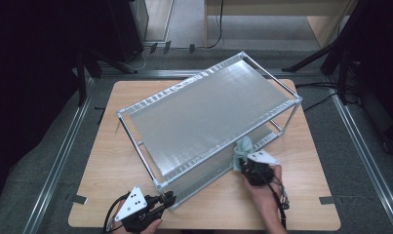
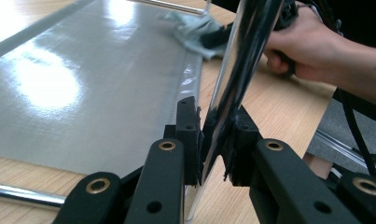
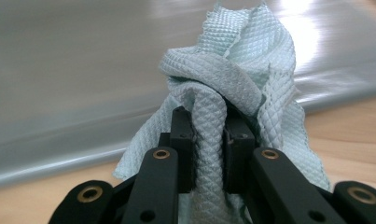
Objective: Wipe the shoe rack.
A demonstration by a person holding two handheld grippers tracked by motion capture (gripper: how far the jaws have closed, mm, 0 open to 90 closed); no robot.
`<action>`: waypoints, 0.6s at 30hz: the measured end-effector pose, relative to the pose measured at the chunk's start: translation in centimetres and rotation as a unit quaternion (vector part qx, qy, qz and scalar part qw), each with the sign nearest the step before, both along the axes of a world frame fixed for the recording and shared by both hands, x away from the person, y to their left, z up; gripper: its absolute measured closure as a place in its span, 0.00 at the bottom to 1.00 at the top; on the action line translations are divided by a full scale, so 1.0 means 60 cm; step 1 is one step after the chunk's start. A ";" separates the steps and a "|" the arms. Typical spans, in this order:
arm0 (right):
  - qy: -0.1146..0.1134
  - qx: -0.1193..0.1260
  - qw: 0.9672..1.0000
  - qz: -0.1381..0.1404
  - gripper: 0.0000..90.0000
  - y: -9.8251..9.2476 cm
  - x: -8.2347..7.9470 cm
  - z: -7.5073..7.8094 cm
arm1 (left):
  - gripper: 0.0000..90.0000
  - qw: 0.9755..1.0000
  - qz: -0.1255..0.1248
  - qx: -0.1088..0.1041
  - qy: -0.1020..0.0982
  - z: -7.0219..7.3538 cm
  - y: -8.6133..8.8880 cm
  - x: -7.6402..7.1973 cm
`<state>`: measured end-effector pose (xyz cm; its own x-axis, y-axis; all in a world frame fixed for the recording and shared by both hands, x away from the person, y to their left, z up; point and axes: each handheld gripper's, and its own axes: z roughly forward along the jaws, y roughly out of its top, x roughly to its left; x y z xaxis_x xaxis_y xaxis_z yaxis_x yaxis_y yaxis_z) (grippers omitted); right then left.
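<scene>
Pale blue cloth [image 3: 232,93] bunched up and pinched between the right gripper's [image 3: 209,140] jaws, narrow gap, pads pressing a fold. In the high view the cloth [image 1: 244,148] sits just ahead of the right gripper [image 1: 255,168], against the lower shelf [image 2: 83,79] of the metal rack [image 1: 208,107], at its near long edge. Left gripper [image 2: 212,140] clamped narrow on the rack's shiny corner post [image 2: 241,60], which runs up between the jaws; same gripper [image 1: 162,200] at the rack's near corner in the high view. Bare wooden table [image 1: 301,190] to the right of and behind the right gripper, table edge close behind both grippers. Upper shelf overhangs the cloth.
</scene>
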<state>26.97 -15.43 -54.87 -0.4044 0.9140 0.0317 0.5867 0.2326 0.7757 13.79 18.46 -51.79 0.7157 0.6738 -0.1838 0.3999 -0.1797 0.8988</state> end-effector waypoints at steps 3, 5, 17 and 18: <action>0.002 -0.006 0.998 0.057 0.86 0.061 -0.034 0.000 | 0.87 1.000 0.000 0.000 0.000 0.000 0.000 0.001; 0.004 -0.008 0.995 0.099 0.86 0.101 -0.059 0.001 | 0.87 1.000 0.000 -0.001 0.001 0.000 0.000 0.002; 0.006 0.017 0.971 0.240 0.87 0.174 -0.107 -0.002 | 0.87 1.000 0.000 -0.001 0.001 -0.001 0.000 0.004; 0.003 0.008 0.973 0.232 0.87 0.166 -0.101 -0.002 | 0.87 1.000 0.001 -0.001 0.001 -0.001 0.000 0.004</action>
